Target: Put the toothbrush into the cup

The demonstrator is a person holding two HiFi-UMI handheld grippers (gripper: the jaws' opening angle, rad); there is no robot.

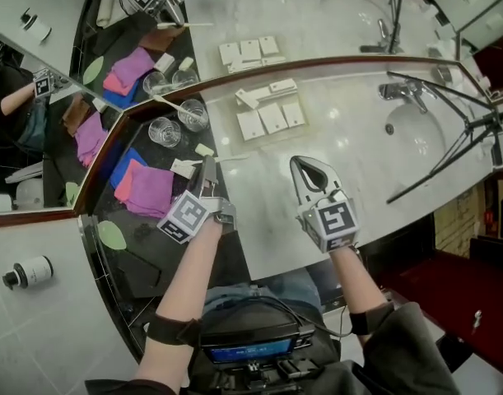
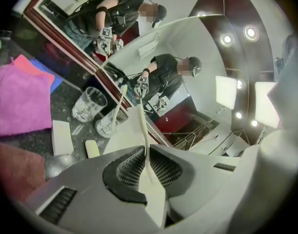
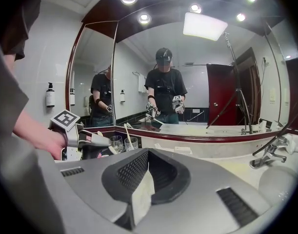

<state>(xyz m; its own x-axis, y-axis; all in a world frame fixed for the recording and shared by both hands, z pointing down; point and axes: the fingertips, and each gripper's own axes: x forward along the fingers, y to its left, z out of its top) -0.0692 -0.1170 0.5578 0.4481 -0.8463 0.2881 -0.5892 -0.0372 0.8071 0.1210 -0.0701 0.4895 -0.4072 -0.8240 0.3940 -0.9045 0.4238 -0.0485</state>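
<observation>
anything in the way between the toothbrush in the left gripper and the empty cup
Nothing visible blocks it. The left gripper holds the toothbrush; only two flat packets lie between it and the empty cup, probably low enough to pass over.

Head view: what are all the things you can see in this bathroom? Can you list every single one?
glass cup: 2, clear, on the dark counter by the mirror
toothbrush: 2, white, one standing in a cup, one clamped in the left gripper
cloths: a stack, pink over blue, on the dark counter
packets: several, white, on the pale counter near the mirror
leaf: 1, green, on the dark counter
pump bottle: 1, white, on the left wall
tap: 1, silver, over the sink
tripod: 1, black, above the sink
pale scrap: 1, cream, between the right gripper's jaws
grippers: 2, grey, both shut, held over the counter
</observation>
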